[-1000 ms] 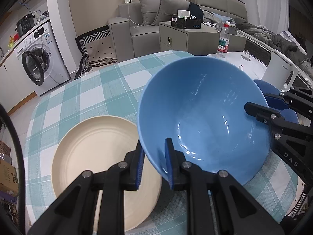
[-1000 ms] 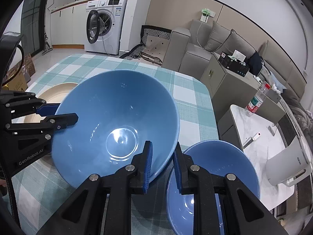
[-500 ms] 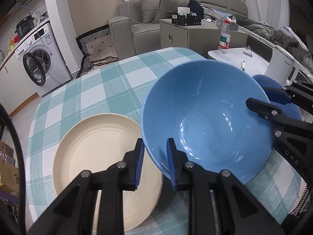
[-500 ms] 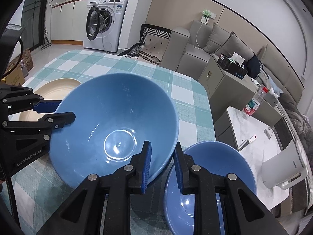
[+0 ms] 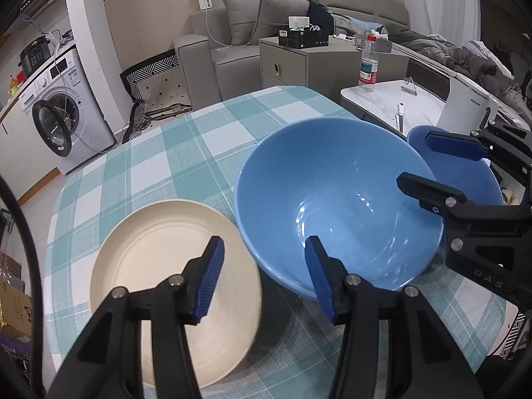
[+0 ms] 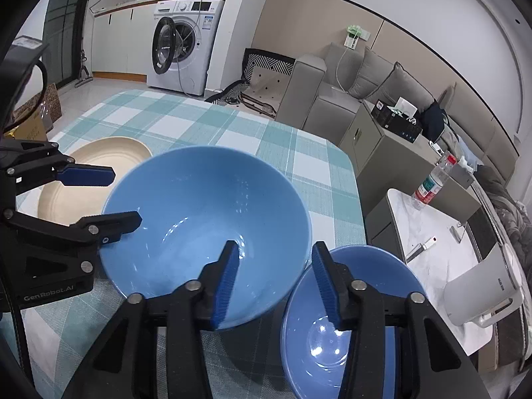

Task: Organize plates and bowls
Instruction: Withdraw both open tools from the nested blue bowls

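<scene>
A large light blue bowl (image 5: 335, 199) rests on the checked tablecloth (image 5: 186, 153). My left gripper (image 5: 264, 276) is open, its jaws straddling the bowl's near rim without pinching it. My right gripper (image 6: 277, 281) is open too, astride the bowl's (image 6: 202, 219) right rim. A cream plate (image 5: 166, 259) lies flat left of the bowl; it also shows in the right wrist view (image 6: 86, 173). A smaller, darker blue bowl (image 6: 335, 326) sits right of the large one, also in the left wrist view (image 5: 465, 173).
The table's right edge runs just past the small bowl. Beyond it stands a low white side table (image 6: 435, 266) with a water bottle (image 6: 432, 179) and a white kettle (image 6: 488, 286). A sofa (image 5: 232, 53) and a washing machine (image 5: 56, 116) stand farther back.
Both grippers have opened and let go of the large blue bowl's rim. The bowl has come down onto the tablecloth between the plate and the small bowl.
</scene>
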